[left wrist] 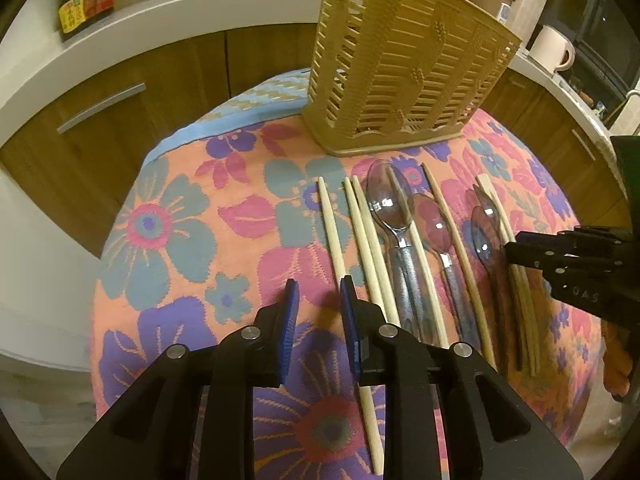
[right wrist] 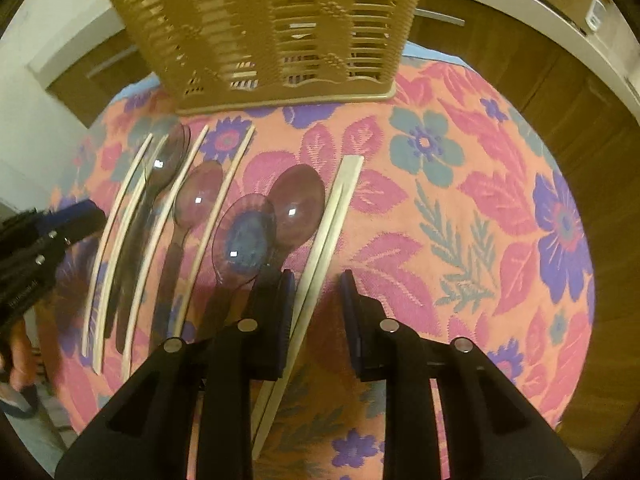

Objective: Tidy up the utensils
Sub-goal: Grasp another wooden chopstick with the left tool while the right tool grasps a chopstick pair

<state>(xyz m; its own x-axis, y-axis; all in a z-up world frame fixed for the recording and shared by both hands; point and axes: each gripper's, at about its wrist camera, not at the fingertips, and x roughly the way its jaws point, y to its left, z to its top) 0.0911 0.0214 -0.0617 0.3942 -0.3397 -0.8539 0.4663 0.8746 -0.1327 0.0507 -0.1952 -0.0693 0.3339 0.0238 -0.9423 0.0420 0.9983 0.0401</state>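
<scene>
Chopsticks and clear plastic spoons lie in a loose row on a flowered cloth (left wrist: 168,240) covering the tabletop, all pointing toward a tan slotted basket (left wrist: 404,64) that stands upright at the far edge of the cloth. Left gripper (left wrist: 318,292) hovers low over the near end of the row, jaws parted with nothing between them; its right finger sits above the leftmost chopstick (left wrist: 332,228), whether touching cannot be told. Just right of that lie a pair of chopsticks (left wrist: 368,236), then a big spoon (left wrist: 390,204) and two smaller spoons with more chopsticks among them. Right gripper (right wrist: 318,284) is at the other end of the row, jaws open and holding nothing, straddling a joined chopstick pair (right wrist: 332,216) on the cloth. Beside its left finger lie a pinkish spoon (right wrist: 298,206) and a bluish spoon (right wrist: 244,236), bowls overlapping. Behind, a kitchen counter holds a sauce bottle (left wrist: 82,0) and a white mug (left wrist: 552,48).
</scene>
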